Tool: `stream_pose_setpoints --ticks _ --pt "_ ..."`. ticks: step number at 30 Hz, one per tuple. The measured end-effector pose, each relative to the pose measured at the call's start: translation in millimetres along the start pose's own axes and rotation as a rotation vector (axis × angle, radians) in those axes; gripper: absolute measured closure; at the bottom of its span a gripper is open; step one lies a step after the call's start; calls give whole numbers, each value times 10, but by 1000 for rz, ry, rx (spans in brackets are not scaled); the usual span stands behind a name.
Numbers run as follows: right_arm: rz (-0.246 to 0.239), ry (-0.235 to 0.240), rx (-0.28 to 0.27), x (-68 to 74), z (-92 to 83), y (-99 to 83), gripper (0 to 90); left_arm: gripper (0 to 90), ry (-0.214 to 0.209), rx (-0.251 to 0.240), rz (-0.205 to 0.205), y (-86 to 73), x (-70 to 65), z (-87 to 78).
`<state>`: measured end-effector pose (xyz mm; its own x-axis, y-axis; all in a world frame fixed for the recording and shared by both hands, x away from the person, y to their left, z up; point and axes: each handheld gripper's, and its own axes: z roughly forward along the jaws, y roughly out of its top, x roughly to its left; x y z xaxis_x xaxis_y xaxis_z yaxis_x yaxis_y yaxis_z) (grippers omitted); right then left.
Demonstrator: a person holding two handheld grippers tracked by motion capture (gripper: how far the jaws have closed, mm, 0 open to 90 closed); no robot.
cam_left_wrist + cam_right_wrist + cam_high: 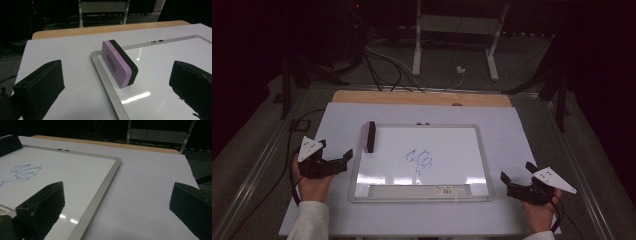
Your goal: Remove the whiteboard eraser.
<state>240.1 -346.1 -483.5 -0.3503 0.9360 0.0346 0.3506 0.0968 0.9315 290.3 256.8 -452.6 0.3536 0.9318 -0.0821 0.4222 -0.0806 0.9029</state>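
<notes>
A whiteboard (472, 150) with a silver frame lies flat on the white table, a blue scribble (419, 161) near its middle. A purple-and-black eraser (371, 136) stands on edge at the board's left rim, seen close in the left gripper view as the eraser (119, 64). My left gripper (335, 148) rests left of the board, open, nothing between its jaws; the eraser lies ahead of the left gripper (116, 82). My right gripper (518, 172) sits right of the board's near corner, open and empty. The scribble (21, 174) shows at left in the right gripper view.
A white sheet (337, 120) covers the table, with a wooden edge (422, 98) at the back. A tray strip with a label (419, 190) runs along the board's near side. Cables and a white stand's legs (417, 60) lie on the floor beyond.
</notes>
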Motion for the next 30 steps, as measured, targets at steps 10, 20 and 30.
stream_pose_setpoints --ticks 10,20,30 --pt "3 -1 0 -4 1 0 3 5 -7 20 -7 29 -12 131" --pt "9 -2 -3 -11 -1 1 3 5 -5 36 4 130 -25 268" --pt "8 -2 0 -12 5 -1 3 15 -18 62 -8 177 -55 435"
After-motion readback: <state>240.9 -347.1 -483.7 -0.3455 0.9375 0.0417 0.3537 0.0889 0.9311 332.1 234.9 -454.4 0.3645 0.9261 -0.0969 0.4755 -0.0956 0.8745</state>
